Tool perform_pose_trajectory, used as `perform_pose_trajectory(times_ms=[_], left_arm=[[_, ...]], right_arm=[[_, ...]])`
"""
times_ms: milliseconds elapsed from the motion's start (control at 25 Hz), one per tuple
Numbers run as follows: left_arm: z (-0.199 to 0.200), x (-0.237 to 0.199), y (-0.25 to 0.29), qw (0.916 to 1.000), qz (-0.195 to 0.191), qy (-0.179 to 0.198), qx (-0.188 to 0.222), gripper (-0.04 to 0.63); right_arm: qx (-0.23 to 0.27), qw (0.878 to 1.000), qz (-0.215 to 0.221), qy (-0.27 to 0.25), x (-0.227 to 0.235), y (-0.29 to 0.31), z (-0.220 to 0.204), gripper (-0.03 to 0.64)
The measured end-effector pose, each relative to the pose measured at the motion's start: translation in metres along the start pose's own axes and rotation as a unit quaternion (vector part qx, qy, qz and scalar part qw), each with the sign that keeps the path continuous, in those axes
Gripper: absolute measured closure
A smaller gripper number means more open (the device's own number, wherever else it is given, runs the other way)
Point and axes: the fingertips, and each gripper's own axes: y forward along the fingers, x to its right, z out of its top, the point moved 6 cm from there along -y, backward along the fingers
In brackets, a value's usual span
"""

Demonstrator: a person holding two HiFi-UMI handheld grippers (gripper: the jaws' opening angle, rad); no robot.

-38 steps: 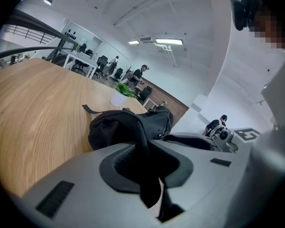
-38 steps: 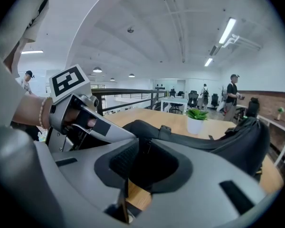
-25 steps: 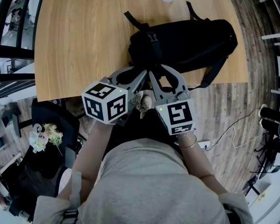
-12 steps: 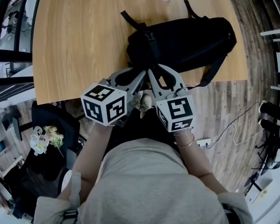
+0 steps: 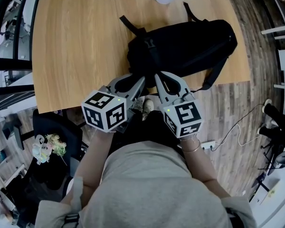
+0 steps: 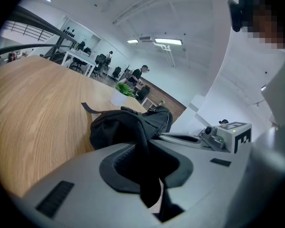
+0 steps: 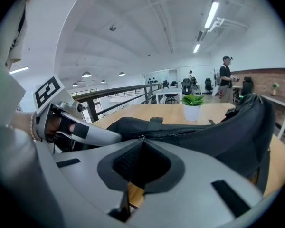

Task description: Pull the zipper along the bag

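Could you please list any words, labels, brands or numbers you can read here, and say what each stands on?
None can be read.
The left cube and right cube bear only black-and-white square markers, no letters.
The bag shows no legible label or brand.

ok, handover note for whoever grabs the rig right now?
Left tongs: shut on a fold of the black bag at its near end, bracing it.
Right tongs: have just closed, with the tips meeting on the zipper pull, by the look of it.
The bag lies on the wooden table, by its front edge.
Done: both grips set.
Left: draw the pull along the zipper toward the bag's far end. The pull looks to be at the near end.
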Motion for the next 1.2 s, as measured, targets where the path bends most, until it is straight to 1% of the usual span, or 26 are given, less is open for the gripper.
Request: perform_pose_trajectory(times_ms=[120, 280, 400, 560, 720, 880, 1200], left_arm=[[0.002, -0.003, 0.000, 0.9999, -0.014, 0.003, -0.005, 0.526], [0.006, -0.006, 0.002, 0.9996, -0.024, 0.007, -0.012, 0.527], [0.008, -0.008, 0.002, 0.9997, -0.024, 0.006, -0.009, 0.526], [0.010, -0.009, 0.004, 0.9999, -0.016, 0.003, -0.002, 0.526], [0.014, -0.010, 0.004, 0.9999, 0.006, 0.006, 0.009, 0.526], [0.015, -0.011, 0.004, 0.9986, 0.045, 0.003, 0.027, 0.526], [0.013, -0.005, -0.002, 0.9910, 0.120, -0.008, 0.059, 0.525]], right_arm=[[-0.002, 1.000, -0.007, 0.006, 0.005, -0.004, 0.003, 0.605], [-0.001, 0.999, -0.031, 0.010, 0.018, -0.010, 0.004, 0.606], [0.000, 0.999, -0.041, 0.012, 0.027, -0.013, 0.008, 0.604], [-0.001, 0.999, -0.044, 0.011, 0.040, -0.015, 0.011, 0.604], [-0.002, 1.000, -0.025, -0.001, 0.047, -0.016, 0.015, 0.604], [-0.001, 1.000, -0.007, -0.006, 0.064, -0.019, 0.018, 0.606], [0.009, 1.000, 0.017, -0.016, 0.107, -0.029, 0.028, 0.606]])
